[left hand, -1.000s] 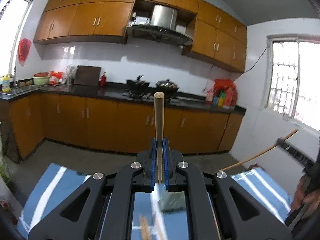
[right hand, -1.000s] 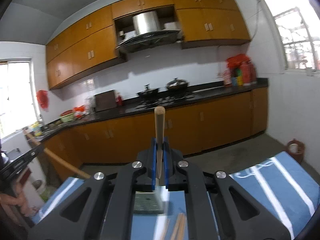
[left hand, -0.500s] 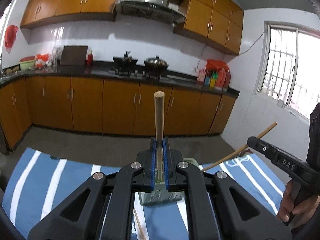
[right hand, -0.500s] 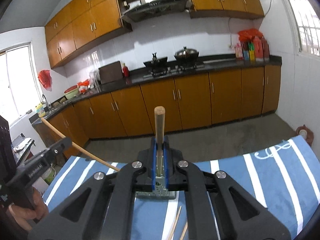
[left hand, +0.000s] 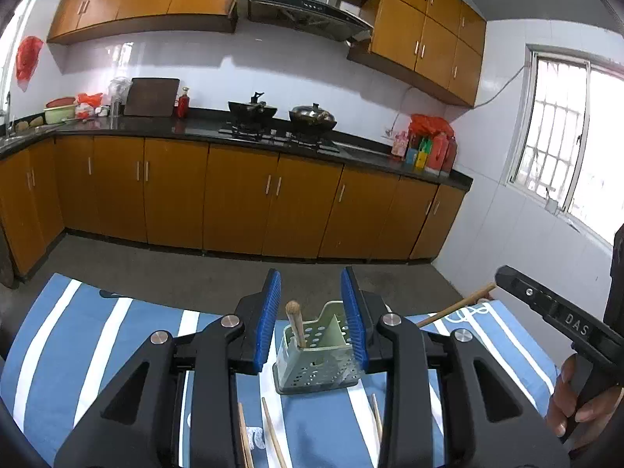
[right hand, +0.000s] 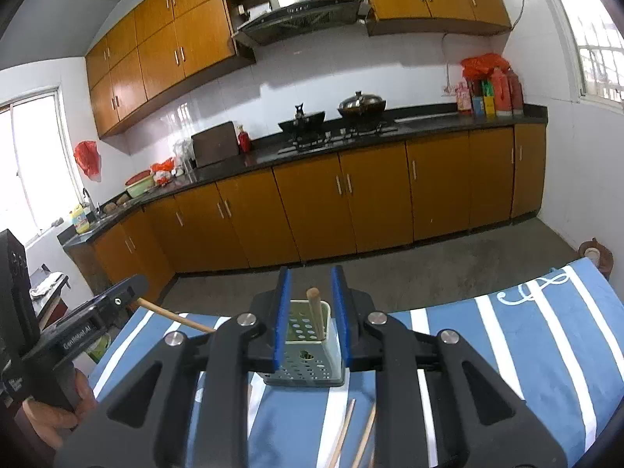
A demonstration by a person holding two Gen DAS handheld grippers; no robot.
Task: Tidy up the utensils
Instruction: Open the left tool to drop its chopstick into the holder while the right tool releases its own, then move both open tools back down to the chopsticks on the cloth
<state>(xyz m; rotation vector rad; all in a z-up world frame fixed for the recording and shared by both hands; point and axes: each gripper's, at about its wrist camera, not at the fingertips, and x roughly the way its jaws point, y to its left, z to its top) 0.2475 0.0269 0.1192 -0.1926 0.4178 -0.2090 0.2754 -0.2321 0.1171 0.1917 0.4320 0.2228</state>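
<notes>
- The left claw [left hand: 311, 292] stands wide, its blue pads [left hand: 269, 319] well apart with nothing between them. Half a second ago it was clamped shut on an upright chopstick.
- That chopstick [left hand: 295, 325] now stands a little tilted in the green perforated holder [left hand: 316, 366], in the left compartment as the left camera sees it, and touches neither pad.
- The right claw [right hand: 311, 284] has also gone from clamped to wide. Its pads [right hand: 281, 319] flank the holder [right hand: 304, 366] without touching it.
- In the right camera one chopstick [right hand: 316, 318] stands in the holder, leaning slightly. I cannot tell which compartment it is in.
- The holder sits on the blue striped tabletop [left hand: 78, 351] near its far edge, about midway along it. Both cameras have tipped down since a second ago, so more of the tabletop shows.
- Loose chopsticks [left hand: 273, 433] lie flat on the tabletop just nearer than the holder; two of them [right hand: 343, 433] show in the right camera.
- In the left camera a slanted wooden stick [left hand: 452, 308] runs from behind the claw's right finger toward the nose of the right tool [left hand: 561, 319]. I cannot tell what holds it.
</notes>
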